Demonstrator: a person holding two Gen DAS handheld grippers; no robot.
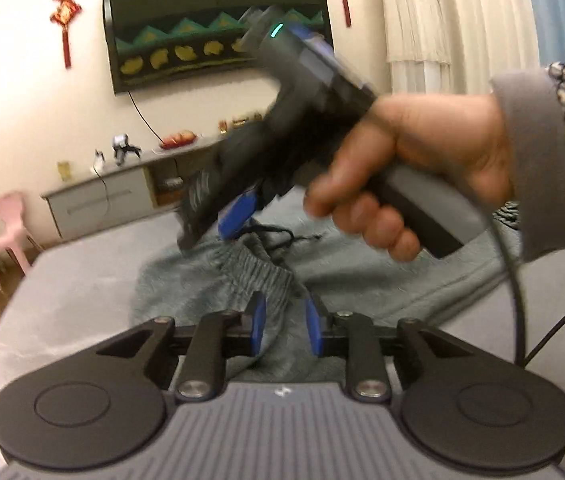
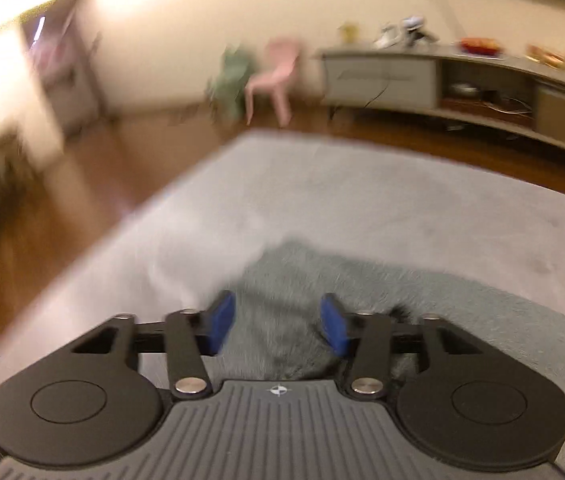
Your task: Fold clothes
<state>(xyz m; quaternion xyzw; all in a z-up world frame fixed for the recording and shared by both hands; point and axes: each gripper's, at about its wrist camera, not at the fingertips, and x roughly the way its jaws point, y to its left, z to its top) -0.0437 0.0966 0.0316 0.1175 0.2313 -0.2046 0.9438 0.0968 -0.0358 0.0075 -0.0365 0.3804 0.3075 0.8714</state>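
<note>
Trousers lie crumpled on bed, claws apart.

Bare bed surface beyond trousers

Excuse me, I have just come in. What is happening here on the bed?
A person is working with a handheld two-finger gripper in each hand over a grey-green garment that lies crumpled on a grey bed. Its elastic waistband and dark drawstring show, so it looks like trousers. The left gripper is open just above the waistband and holds nothing. The right gripper, held in the person's right hand, is also open over the fabric. No fold is visible yet; the views are blurred.
</note>
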